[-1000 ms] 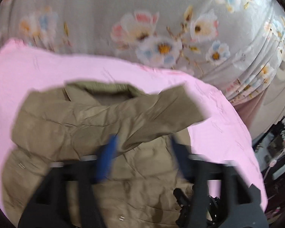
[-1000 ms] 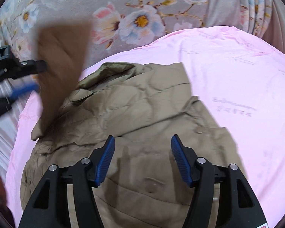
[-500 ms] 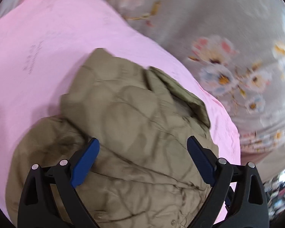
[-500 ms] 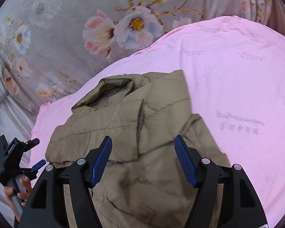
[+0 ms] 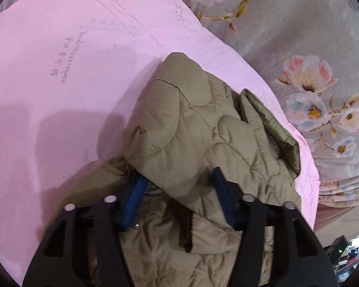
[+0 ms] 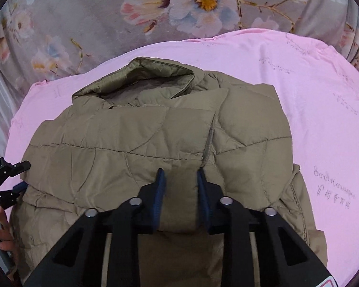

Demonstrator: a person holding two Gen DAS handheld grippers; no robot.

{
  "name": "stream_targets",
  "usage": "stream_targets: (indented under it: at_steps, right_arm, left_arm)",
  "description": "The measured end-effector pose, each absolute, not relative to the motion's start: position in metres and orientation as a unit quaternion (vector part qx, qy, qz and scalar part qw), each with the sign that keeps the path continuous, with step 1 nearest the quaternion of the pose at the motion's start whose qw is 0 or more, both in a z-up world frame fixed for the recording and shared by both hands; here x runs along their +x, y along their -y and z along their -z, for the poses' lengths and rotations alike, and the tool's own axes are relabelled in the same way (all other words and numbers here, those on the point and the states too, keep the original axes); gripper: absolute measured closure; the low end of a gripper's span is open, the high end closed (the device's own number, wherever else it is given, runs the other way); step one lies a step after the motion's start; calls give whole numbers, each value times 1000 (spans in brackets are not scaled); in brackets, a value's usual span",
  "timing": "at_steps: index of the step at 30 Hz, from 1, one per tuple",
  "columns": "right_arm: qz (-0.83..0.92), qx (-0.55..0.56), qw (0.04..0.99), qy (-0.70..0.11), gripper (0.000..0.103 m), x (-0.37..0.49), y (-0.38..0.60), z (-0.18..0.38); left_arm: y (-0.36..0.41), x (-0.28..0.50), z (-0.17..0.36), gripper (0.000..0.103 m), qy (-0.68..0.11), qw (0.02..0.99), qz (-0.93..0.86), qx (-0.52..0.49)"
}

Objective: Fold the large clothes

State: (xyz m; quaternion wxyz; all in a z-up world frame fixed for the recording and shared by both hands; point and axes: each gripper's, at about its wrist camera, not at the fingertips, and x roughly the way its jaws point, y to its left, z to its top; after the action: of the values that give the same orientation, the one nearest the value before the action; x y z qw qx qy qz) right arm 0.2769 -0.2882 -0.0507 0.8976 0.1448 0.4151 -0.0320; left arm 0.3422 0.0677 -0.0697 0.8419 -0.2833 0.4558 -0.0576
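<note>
Both grippers dropped lower; left gripper point(image 5: 177, 189) & right gripper point(image 6: 180, 186) fingers apart over jacket point(image 6: 155, 138)

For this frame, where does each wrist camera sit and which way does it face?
Left wrist: on the left gripper, looking along its fingers over the khaki quilted jacket toward the pink sheet; only the black gripper frame shows.
Right wrist: on the right gripper, facing the jacket's collar and the floral cloth; the left gripper and hand appear at the left edge.
Shared: jacket, sheet, floral cloth.
</note>
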Motion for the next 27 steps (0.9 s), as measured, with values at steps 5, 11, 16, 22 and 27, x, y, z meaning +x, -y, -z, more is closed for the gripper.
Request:
stream_targets:
  at_steps: [5,11,16,22,27]
  right_arm:
    - [31,124,915,-382,101,270,288,24]
    - [35,134,944,-299,101,244,310,-34]
    - [55,159,907,-386,102,259,329,37]
    - [61,142,898,-411,100,261,321,79]
    - [52,149,898,-412,92,257,323,76]
  left_arm:
    - [-67,340,57,97,-437,863,44,-250]
    - [-43,326,18,100,-399,893,69,-197]
    - [-15,329,58,100,-428,893,55,-126]
    - [0,325,76,99,-410,909,40,-68]
    - [-4,318,65,88,-403,913,31,-50]
